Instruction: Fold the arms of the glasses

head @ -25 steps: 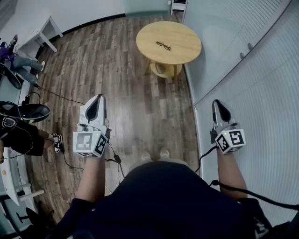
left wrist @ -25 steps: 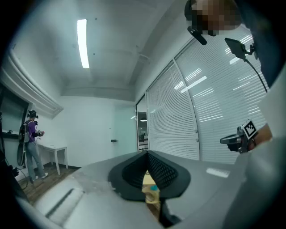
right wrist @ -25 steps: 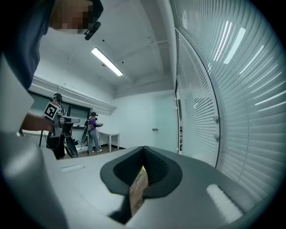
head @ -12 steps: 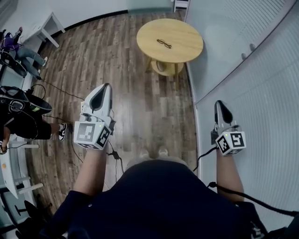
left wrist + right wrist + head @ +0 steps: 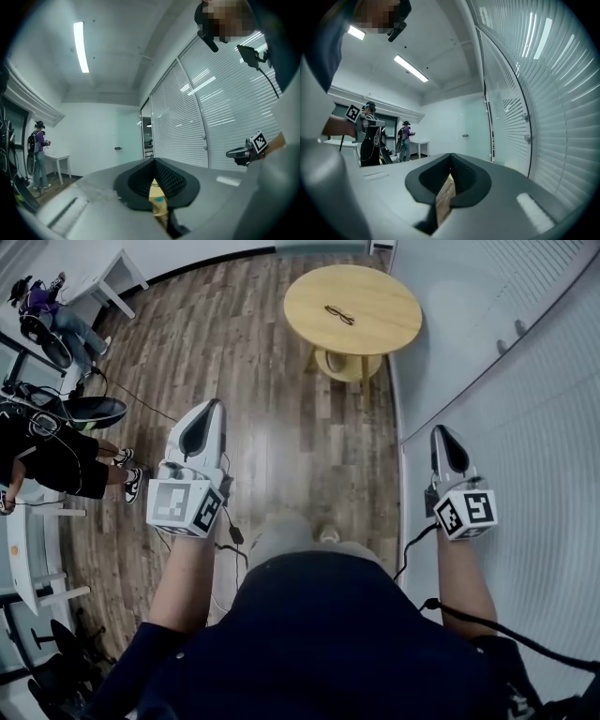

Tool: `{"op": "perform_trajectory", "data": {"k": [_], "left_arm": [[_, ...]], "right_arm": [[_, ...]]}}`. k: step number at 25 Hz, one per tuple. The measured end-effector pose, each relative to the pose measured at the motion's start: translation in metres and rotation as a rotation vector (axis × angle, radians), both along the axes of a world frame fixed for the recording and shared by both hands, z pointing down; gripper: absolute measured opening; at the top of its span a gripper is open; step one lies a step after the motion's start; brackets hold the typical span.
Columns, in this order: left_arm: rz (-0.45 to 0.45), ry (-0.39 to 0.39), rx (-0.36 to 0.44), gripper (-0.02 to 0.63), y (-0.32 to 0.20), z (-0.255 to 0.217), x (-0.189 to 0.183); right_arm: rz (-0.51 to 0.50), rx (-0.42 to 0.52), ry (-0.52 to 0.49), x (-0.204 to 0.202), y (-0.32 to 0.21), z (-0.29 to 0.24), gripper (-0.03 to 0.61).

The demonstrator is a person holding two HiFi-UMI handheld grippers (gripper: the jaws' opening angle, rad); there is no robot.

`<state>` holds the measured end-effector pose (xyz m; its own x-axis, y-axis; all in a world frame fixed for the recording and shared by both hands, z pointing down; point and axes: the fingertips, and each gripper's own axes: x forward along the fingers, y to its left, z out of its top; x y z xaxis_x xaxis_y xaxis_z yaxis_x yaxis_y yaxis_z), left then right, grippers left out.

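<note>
Seen from above, the wearer's dark top fills the bottom edge, with both forearms reaching forward and level. The left gripper (image 5: 213, 409) is grey and white with a marker cube at its rear; in its own view (image 5: 153, 162) the black ribbed pads meet at the tip, clenched on nothing. The right gripper (image 5: 441, 431) is built the same and its own view (image 5: 451, 156) also shows the jaws pressed together, empty. It hangs close along the white slatted-blind glass wall (image 5: 511, 399), which runs the whole right side and narrows the room there. Between and ahead of the two grippers a broad stretch of brown wood-plank floor (image 5: 281, 427) leads on. To the left, a thin black cable (image 5: 141, 395) trails over the planks near a person in dark clothes (image 5: 56, 465) at the picture's left edge. Further off, near the top edge, a round light-wood table (image 5: 384, 292) stands just beside the blind wall. The dark-framed glasses (image 5: 339, 314) lie near its middle, well apart from both grippers. In the far left corner a person in a purple top (image 5: 42, 301) is beside a small white table (image 5: 117, 273).
</note>
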<state>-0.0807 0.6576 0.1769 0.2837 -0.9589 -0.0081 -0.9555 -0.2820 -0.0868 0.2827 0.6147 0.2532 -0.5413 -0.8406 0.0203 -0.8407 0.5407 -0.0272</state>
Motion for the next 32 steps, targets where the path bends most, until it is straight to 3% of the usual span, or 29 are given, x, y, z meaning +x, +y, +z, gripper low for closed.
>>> {"op": "perform_trajectory", "data": {"k": [15, 26, 32], "left_arm": [[0.083, -0.001, -0.005, 0.002, -0.107, 0.017, 0.007], [0.126, 0.043, -0.001, 0.002, -0.198, 0.016, -0.07], [0.171, 0.058, -0.046, 0.002, -0.246, 0.031, -0.116]], "right_arm": [[0.02, -0.018, -0.007, -0.017, -0.079, 0.014, 0.009], [0.061, -0.046, 0.029, -0.093, -0.151, 0.01, 0.009], [0.103, -0.046, 0.037, -0.137, -0.181, 0.002, 0.009]]}}
